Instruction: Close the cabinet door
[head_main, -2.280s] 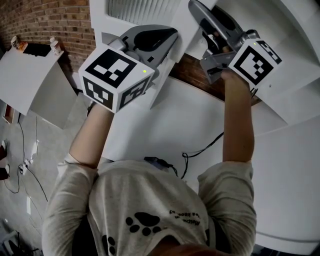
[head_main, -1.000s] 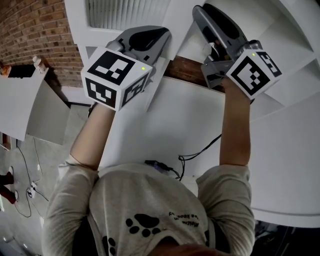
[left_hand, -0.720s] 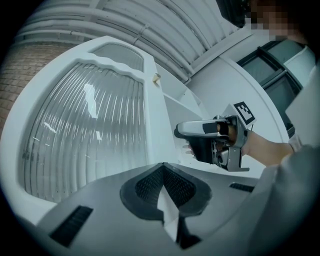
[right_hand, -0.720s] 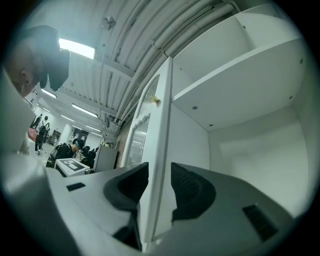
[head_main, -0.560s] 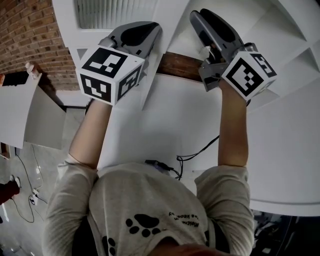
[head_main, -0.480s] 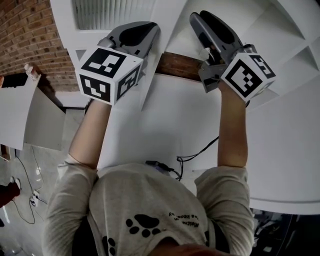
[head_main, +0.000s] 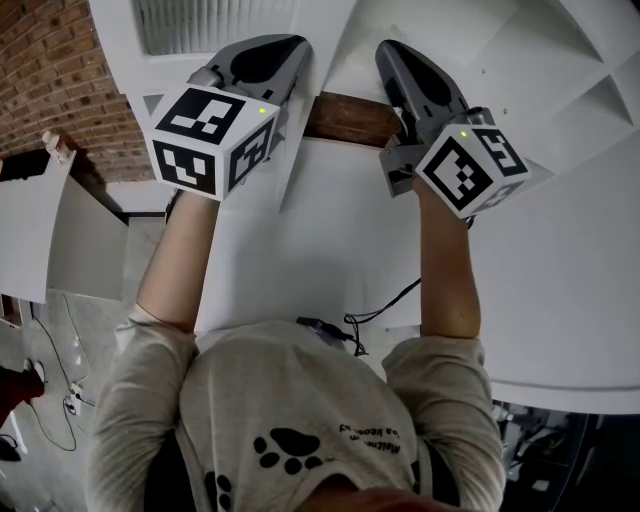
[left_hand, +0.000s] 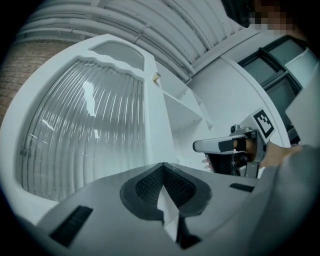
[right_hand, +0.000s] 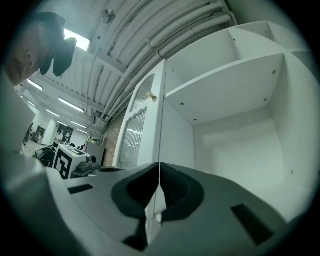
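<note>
Our left tool (left_hand: 163, 166) is holding its jaws together, the tips meeting and nothing pinched between them. It is pointing at the cabinet door (left_hand: 85, 125), whose ribbed glass pane is filling the left of the left gripper view. We cannot tell whether the tips are touching the door's white frame. Our right tool (right_hand: 159, 166) is closing its jaws, with only a thin slit showing between the tips and nothing sitting in it. It is pointing into the open cabinet (right_hand: 235, 140), below a white shelf (right_hand: 225, 75). The door is standing swung out from the cabinet, and we are seeing it edge-on just left of the right tool's tips in the right gripper view. In the head view we are reaching both tools forward side by side, the left one toward the door and the right one toward the cabinet's opening, with a brown strip (head_main: 345, 118) lying between them and a brick wall (head_main: 50, 80) off to the left
</note>
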